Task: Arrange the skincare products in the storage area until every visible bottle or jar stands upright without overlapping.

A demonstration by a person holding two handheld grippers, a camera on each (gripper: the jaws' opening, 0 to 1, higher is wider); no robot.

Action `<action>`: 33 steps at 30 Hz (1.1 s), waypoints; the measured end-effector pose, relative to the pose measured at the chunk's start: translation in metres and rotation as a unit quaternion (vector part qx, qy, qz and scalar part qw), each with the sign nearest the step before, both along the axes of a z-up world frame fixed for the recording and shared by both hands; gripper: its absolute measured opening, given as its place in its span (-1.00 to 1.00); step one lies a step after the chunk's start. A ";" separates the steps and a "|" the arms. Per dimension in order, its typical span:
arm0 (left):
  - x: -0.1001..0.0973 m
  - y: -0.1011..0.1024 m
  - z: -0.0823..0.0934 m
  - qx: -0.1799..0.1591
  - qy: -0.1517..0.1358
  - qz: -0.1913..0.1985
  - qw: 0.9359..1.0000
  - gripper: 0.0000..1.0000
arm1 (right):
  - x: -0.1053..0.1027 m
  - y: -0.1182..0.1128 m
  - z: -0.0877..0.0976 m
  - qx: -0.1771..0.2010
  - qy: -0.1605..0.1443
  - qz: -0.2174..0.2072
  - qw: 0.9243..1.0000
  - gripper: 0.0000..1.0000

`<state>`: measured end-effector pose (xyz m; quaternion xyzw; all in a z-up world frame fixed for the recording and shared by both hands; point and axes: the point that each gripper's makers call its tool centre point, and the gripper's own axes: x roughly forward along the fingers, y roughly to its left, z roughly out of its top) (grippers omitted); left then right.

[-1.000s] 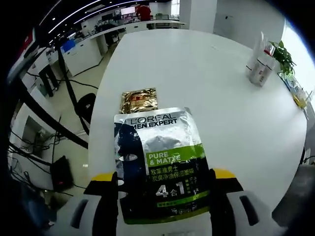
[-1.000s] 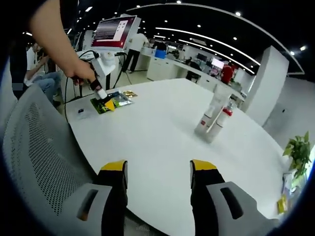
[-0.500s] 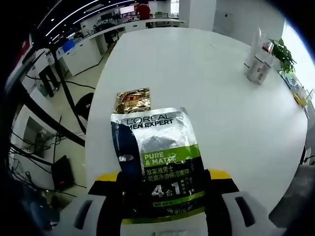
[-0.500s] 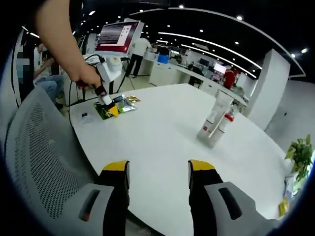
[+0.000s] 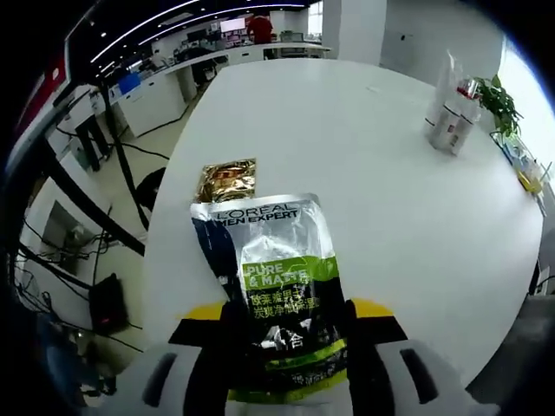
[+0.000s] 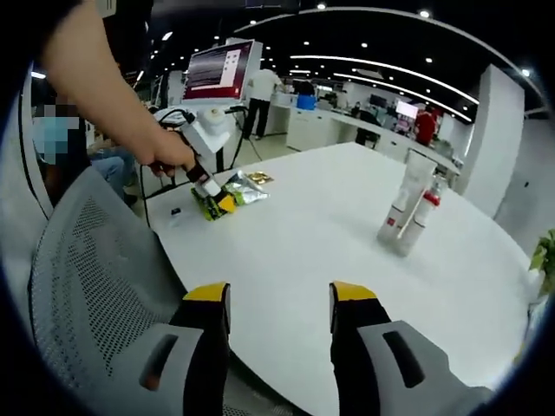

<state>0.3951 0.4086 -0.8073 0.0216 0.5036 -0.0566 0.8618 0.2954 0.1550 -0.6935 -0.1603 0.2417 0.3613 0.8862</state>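
Tool (image 5: 286,316) tighter on crumpling sachet (image 5: 273,277)

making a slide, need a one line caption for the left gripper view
Left hand-held gripper shut on a silver face-mask sachet on a white table, gold packet beyond, bottles at the far edge.

Left claw (image 5: 288,319) hides the sachet (image 5: 273,277) bottom.

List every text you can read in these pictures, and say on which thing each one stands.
"L'OREAL MEN EXPERT": top of the silver sachet.
"PURE & MATTE": green band on the same sachet.
Chinese lines and the large figures below it: too blurred to read.
Gold sachet, bottles, monitor: print too small to read.
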 end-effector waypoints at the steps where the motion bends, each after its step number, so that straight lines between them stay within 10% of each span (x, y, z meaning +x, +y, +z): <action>1: 0.000 -0.002 0.000 -0.002 0.001 -0.005 1.000 -0.08 | -0.001 0.001 0.000 0.001 0.002 0.003 1.000 -0.17; 17: -0.010 -0.035 0.018 -0.091 -0.001 -0.033 0.995 -0.50 | -0.001 0.005 0.002 0.013 0.005 0.009 1.000 -0.29; 33: -0.066 -0.151 0.100 -0.243 -0.111 -0.093 0.959 -0.54 | -0.013 0.025 0.024 0.117 0.051 0.043 0.991 -0.29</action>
